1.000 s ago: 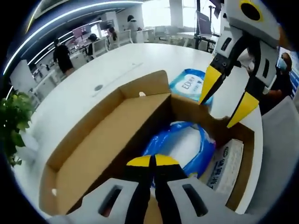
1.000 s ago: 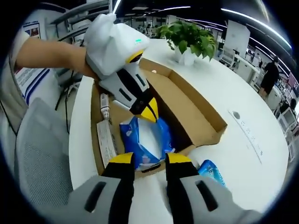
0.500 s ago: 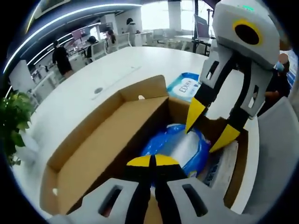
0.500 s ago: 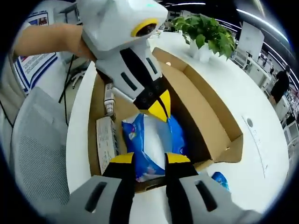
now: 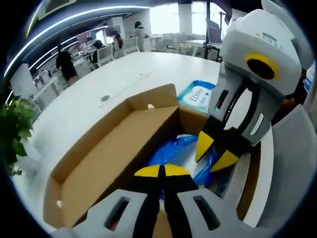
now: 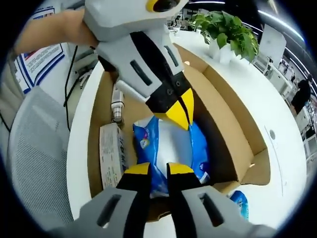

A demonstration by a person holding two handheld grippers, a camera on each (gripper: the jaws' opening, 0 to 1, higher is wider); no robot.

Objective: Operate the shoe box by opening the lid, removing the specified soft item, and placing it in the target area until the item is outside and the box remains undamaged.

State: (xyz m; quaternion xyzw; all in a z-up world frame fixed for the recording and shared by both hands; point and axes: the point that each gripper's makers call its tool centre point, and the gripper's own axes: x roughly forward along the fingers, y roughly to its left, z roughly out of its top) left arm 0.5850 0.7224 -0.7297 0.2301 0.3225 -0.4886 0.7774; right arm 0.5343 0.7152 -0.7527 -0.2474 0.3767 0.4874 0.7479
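Observation:
An open cardboard shoe box (image 5: 114, 148) (image 6: 225, 124) lies on the white table, its lid folded out flat. Inside lies a blue soft wipes pack (image 5: 173, 148) (image 6: 173, 144). My right gripper (image 6: 159, 170) (image 5: 213, 152) is down in the box, its jaws narrowed but still apart, straddling the near end of the pack. Whether they press it I cannot tell. My left gripper (image 5: 161, 171) (image 6: 179, 109) is shut with nothing in it and hovers over the pack's other end.
A white carton (image 6: 111, 151) and a small bottle (image 6: 117, 106) lie in the box beside the pack. A second blue pack (image 5: 195, 94) rests on the table outside. A potted plant (image 6: 228, 34), a grey chair (image 6: 29, 148) and people at far desks surround the table.
My right gripper has come down into the box onto the blue pack and its jaws have narrowed. The left gripper has stayed shut in place.

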